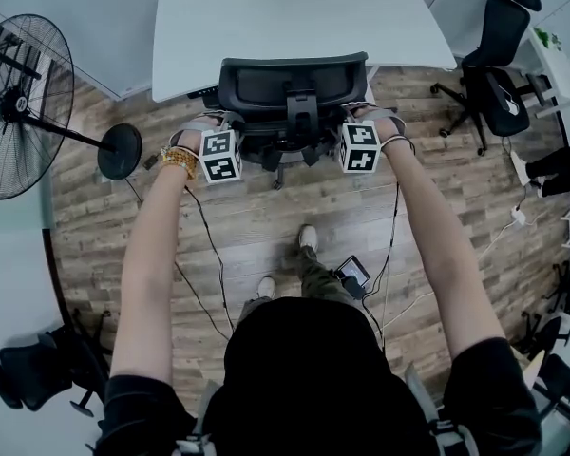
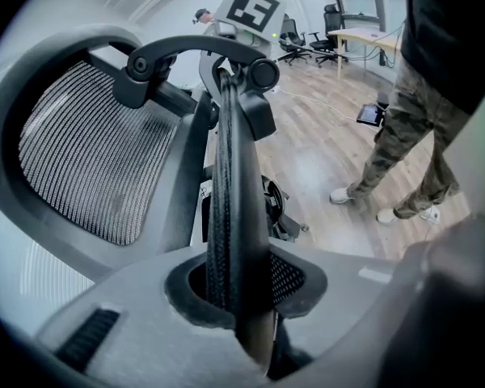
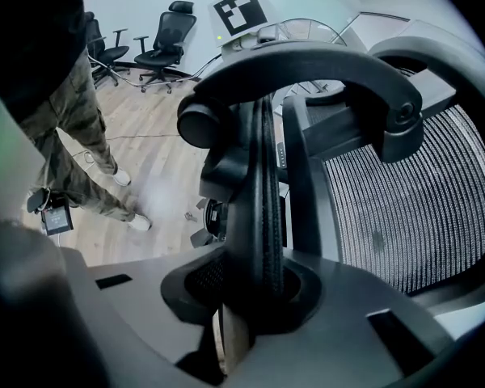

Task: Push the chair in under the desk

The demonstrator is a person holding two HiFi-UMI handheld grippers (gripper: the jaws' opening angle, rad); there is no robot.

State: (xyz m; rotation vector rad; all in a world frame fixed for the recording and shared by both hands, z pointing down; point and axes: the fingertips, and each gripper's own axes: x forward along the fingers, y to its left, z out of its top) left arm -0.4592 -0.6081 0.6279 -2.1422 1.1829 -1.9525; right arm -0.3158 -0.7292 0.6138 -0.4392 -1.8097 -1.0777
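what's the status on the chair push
Both shut on the chair back: left tongs, right tongs. Chair back at the desk edge. Nothing seen blocking; fan off left.

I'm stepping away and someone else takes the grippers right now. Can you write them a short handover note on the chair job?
Left gripper: shut on the chair, on the backrest's left edge.
Right gripper: shut on the backrest's right edge.
Chair faces the desk, backrest close to the desk's near edge.
Done: chair gripped on both sides, standing at the desk.
Left: probably a last push in under the desk, then open both grippers.
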